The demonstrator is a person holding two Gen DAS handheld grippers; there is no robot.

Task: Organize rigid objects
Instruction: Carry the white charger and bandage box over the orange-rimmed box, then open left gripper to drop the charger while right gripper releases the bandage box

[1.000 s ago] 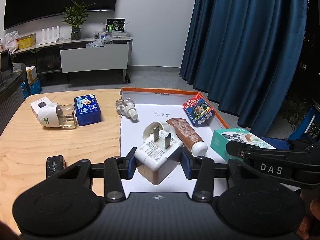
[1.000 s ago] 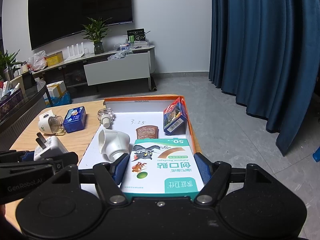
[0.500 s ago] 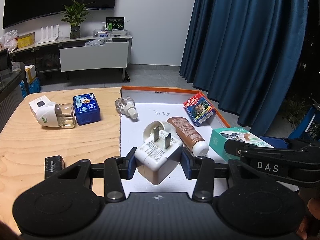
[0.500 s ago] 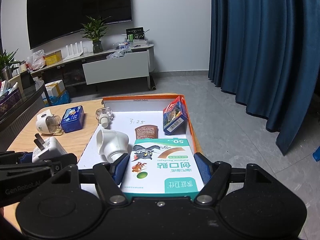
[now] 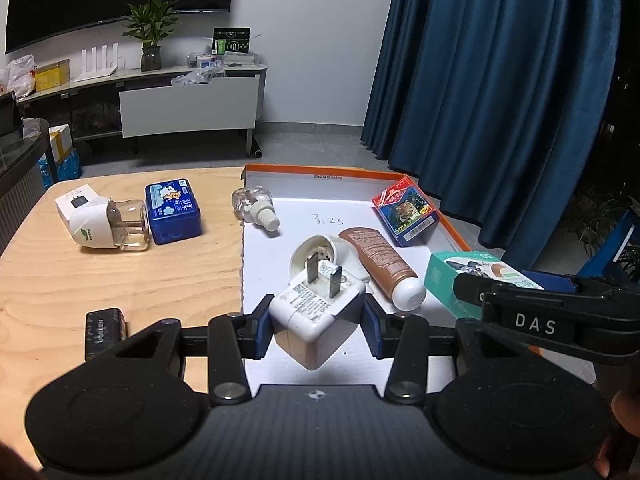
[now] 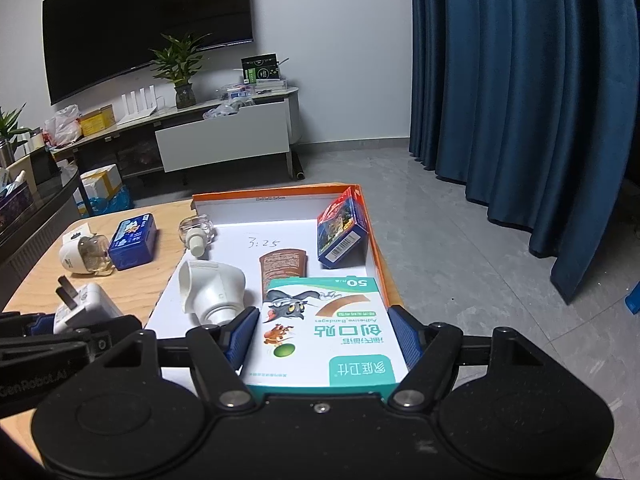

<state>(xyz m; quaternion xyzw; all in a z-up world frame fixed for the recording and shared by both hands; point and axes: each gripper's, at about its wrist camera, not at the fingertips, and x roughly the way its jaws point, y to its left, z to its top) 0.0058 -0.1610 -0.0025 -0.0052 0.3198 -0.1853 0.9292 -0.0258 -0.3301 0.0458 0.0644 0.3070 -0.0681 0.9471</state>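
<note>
My left gripper [image 5: 317,330] is shut on a white plug adapter [image 5: 316,312], prongs up, held over the near part of the white tray [image 5: 332,364] with orange rim. My right gripper [image 6: 320,340] is shut on a teal and white bandage box [image 6: 324,328], held over the tray's near right part. In the tray lie a brown tube with white cap [image 5: 380,264], a white round device [image 6: 212,288] and a red and blue card box [image 5: 406,210]. The adapter [image 6: 86,306] shows at the left of the right wrist view.
On the wooden table [image 5: 100,280] left of the tray lie a blue tin [image 5: 173,212], a white and clear vaporizer [image 5: 110,228], a small white box [image 5: 74,202] and a black charger [image 5: 104,332]. A clear refill bottle [image 5: 254,210] rests across the tray's left rim. Blue curtains [image 5: 500,80] hang at right.
</note>
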